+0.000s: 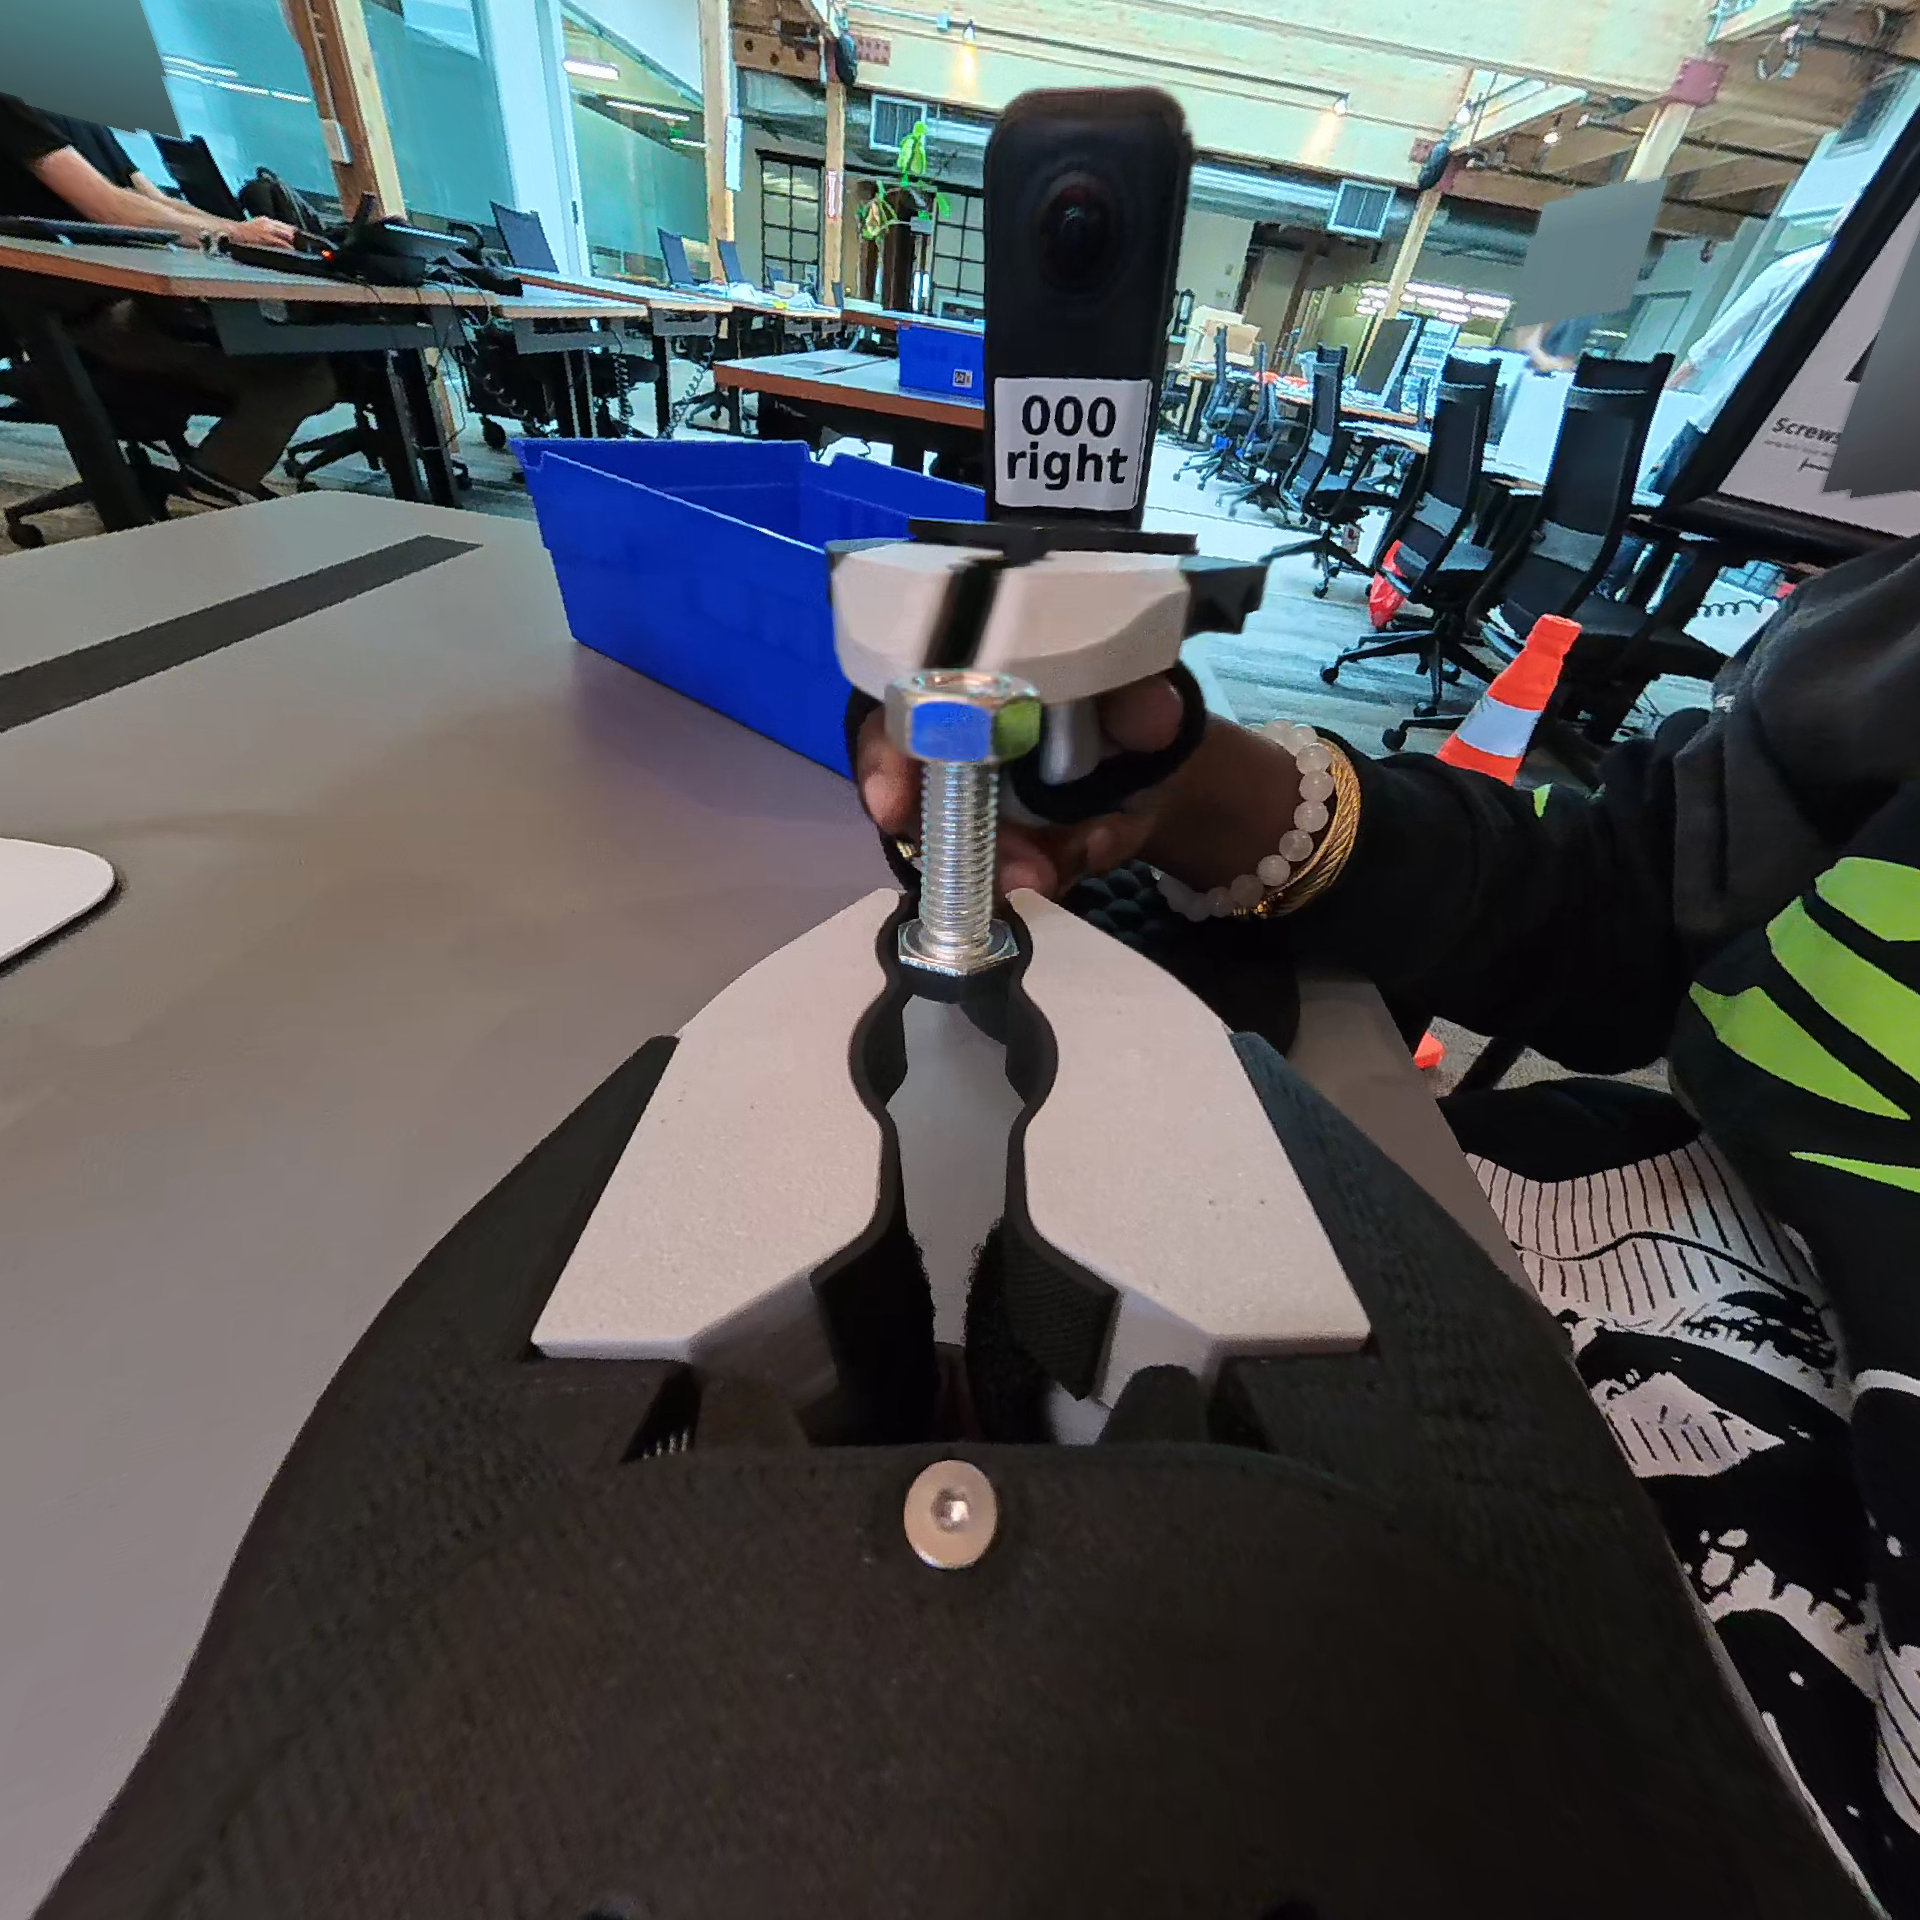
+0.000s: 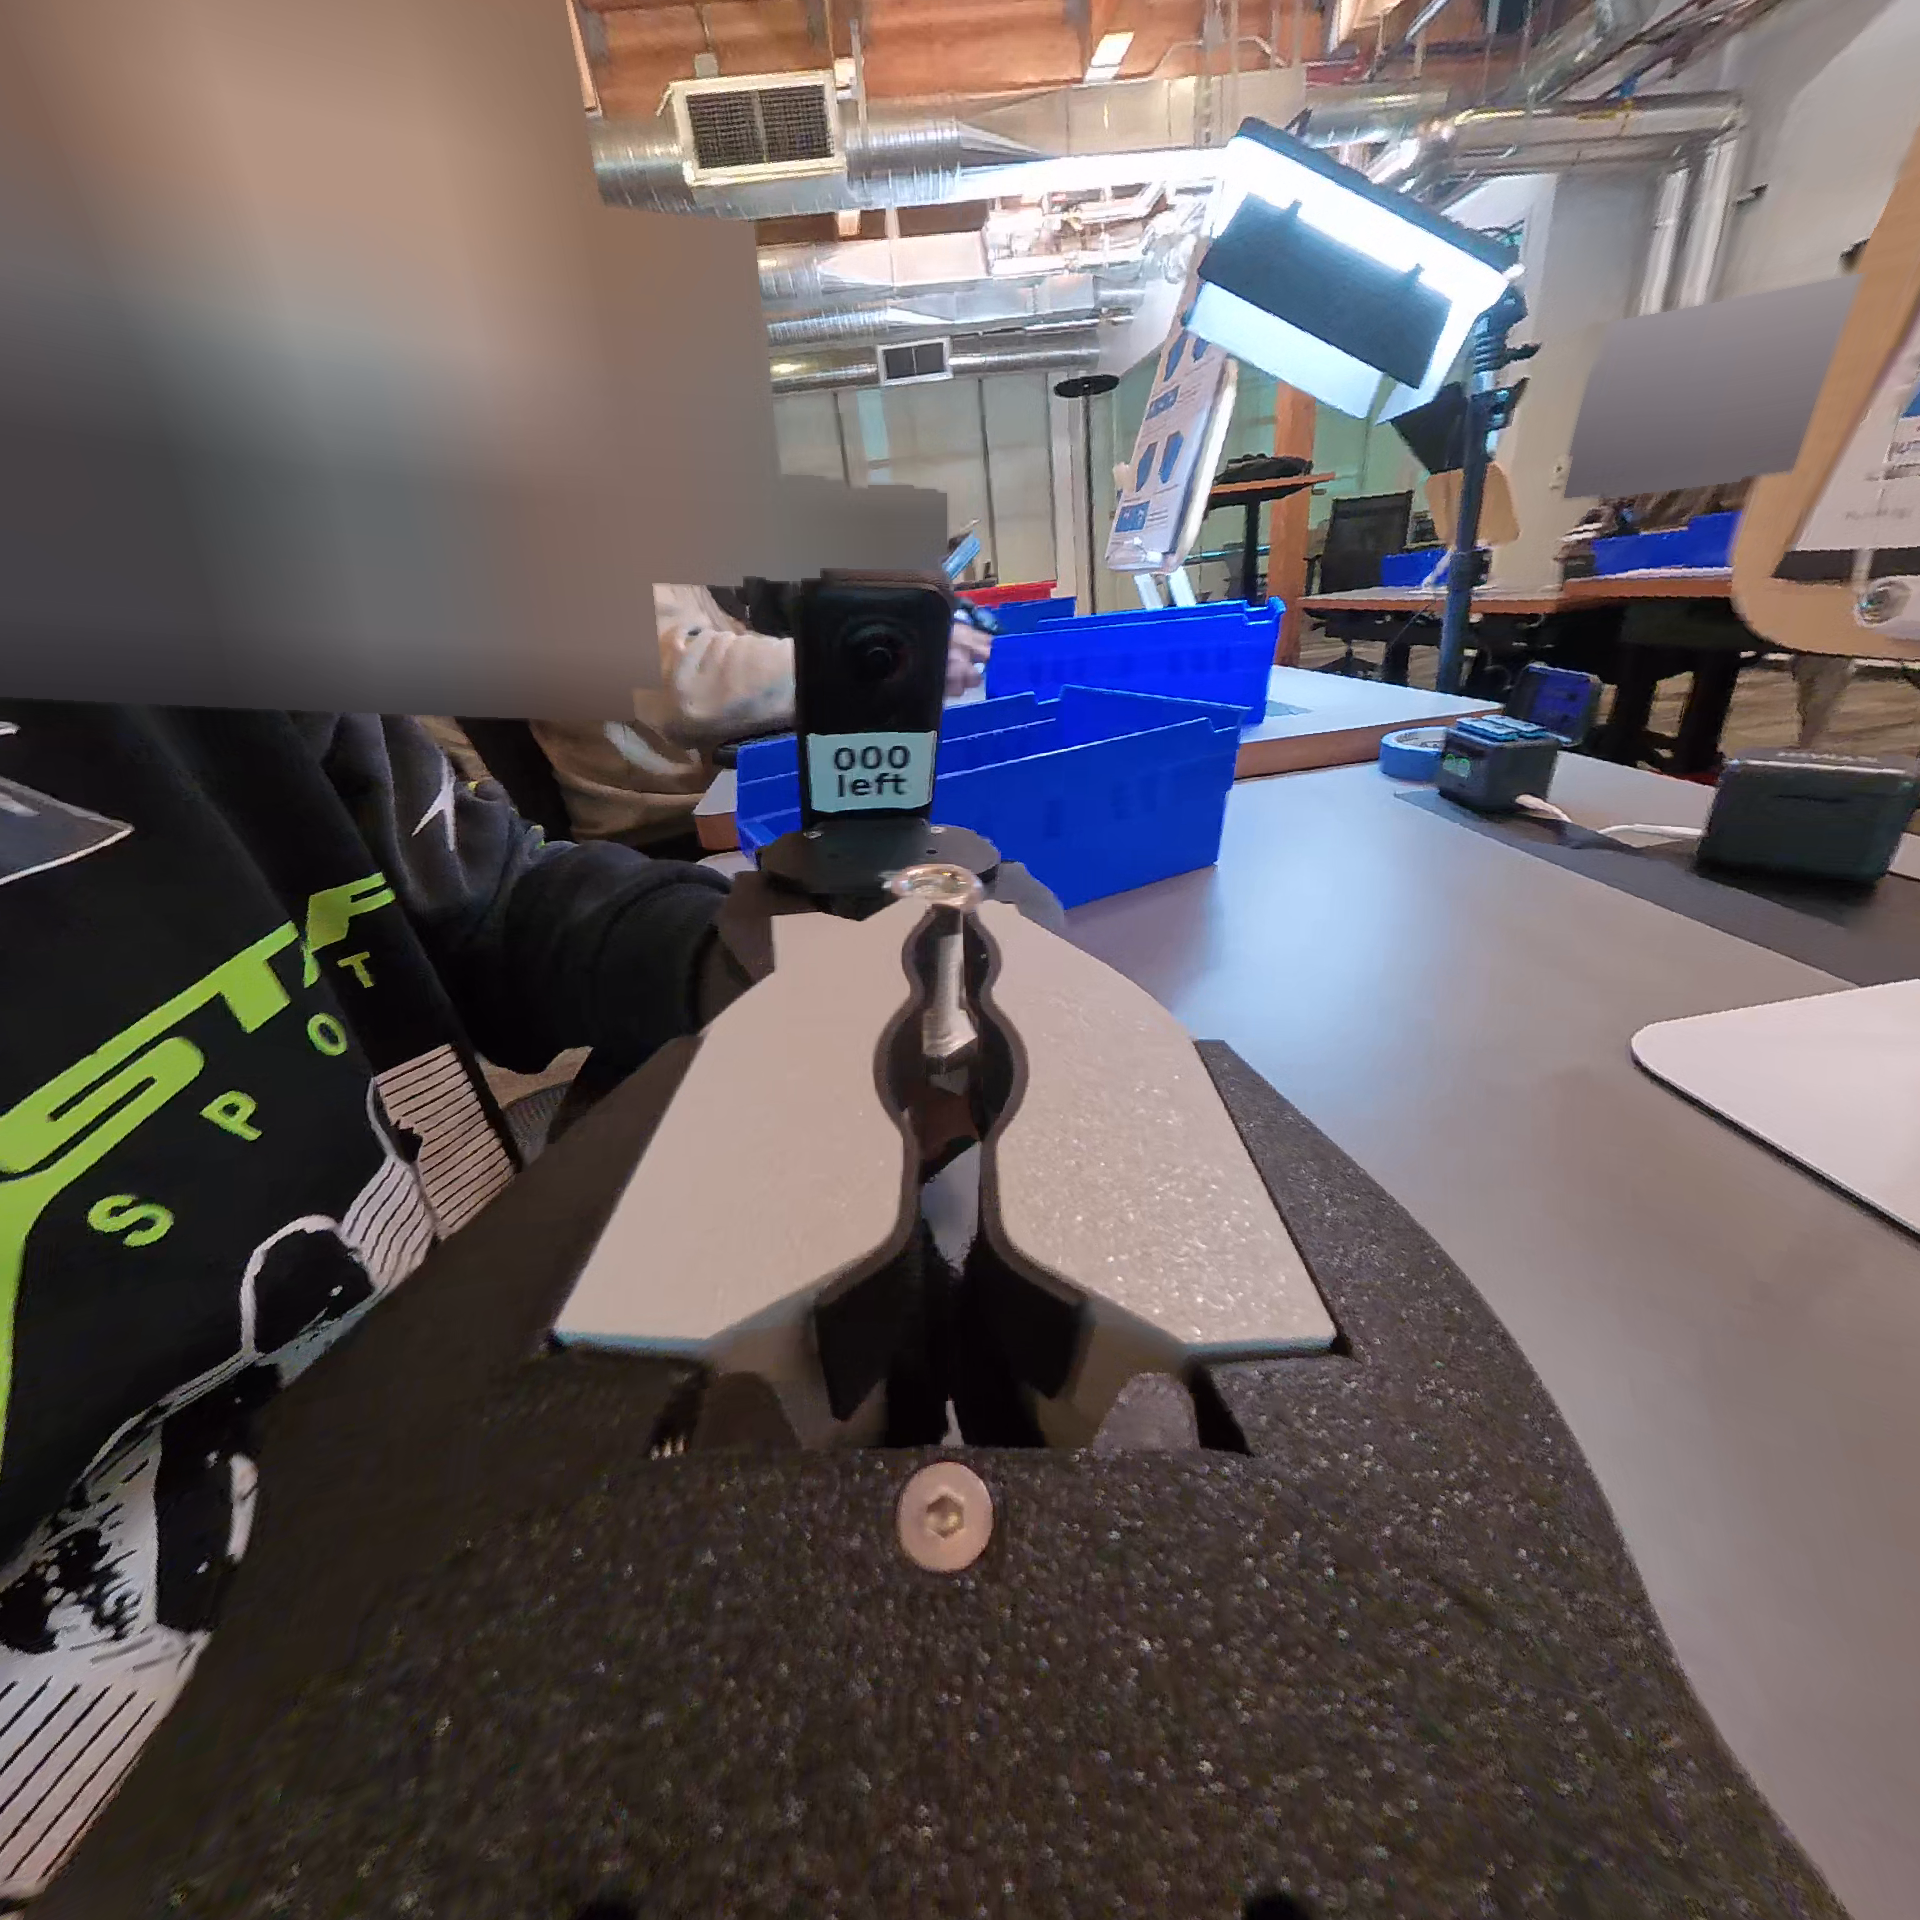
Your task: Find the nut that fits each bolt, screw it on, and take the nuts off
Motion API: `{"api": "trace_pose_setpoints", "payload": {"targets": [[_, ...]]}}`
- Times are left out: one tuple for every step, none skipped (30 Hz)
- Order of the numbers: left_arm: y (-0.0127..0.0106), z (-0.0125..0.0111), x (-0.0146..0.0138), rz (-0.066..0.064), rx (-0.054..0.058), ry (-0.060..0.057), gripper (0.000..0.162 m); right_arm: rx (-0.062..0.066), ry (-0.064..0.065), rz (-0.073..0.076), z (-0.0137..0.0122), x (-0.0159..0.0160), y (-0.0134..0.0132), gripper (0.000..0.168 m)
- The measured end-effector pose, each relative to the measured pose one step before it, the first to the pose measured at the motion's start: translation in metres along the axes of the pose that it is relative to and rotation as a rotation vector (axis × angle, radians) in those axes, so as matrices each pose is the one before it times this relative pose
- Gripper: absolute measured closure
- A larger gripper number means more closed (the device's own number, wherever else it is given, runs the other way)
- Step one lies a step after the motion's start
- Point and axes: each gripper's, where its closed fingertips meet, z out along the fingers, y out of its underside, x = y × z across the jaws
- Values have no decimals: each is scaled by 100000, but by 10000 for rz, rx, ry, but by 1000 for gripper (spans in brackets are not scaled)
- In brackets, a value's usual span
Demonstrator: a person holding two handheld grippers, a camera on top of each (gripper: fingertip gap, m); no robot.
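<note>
We are looking along two handheld grippers that are meeting above a grey table. In the left wrist view, the left gripper is closing its white fingers on a small silver nut at their tips, so the jaws are standing almost together with the nut pinched between them. A silver bolt is rising upright out of that nut, threads showing, its hex head at the top. The right gripper is facing us from beyond, its jaws drawn narrow and pressing on the bolt head; a hand with a bead bracelet is holding its handle.

In the right wrist view, the right gripper is showing the same bolt from above, the head caught between its fingertips and the shank running down in the narrow gap between its grey fingers. The left gripper is sitting just behind it.

A blue bin is standing on the table beyond the grippers, well apart from the bolt. A white pad is lying near the table edge.
</note>
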Motion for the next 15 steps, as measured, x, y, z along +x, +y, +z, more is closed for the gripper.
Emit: {"api": "trace_pose_setpoints", "payload": {"targets": [[-58,-22,60,29,22,20,147,19,217,-1,-101,360,-30,164],[-48,17,50,44,13,4,147,25,72,-12,-62,137,-37,164],[-7,20,21,19,-8,-3,147,100,-60,5,-17,-100,-141,164],[36,8,-11,-10,-15,-2,147,135,-109,26,0,-200,-177,162],[27,-6,-68,-31,-4,-22,147,90,-120,38,28,-212,-121,156],[29,-16,-67,-32,-5,-19,147,19,-117,35,42,-178,-9,151],[23,4,-36,-13,-14,-13,147,-33,-68,26,69,-114,61,146],[45,19,-1,18,-25,-20,147,-76,7,0,91,-11,138,141],[87,56,93,71,-62,23,147,-117,81,-43,85,101,196,138],[117,80,148,79,-70,44,147,-118,79,-65,55,106,191,138],[79,92,99,19,-31,17,147,-67,-15,-30,8,-17,87,139],[16,29,23,-32,6,20,147,-28,-80,20,-29,-106,-8,141],[-6,-28,-60,-57,13,5,147,-20,-49,13,-39,-42,-12,145],[-60,-77,-133,-52,42,-33,147,7,15,-2,-60,42,-40,149],[-111,-109,-104,-51,78,-15,147,36,120,-14,-103,183,-66,155]]}}
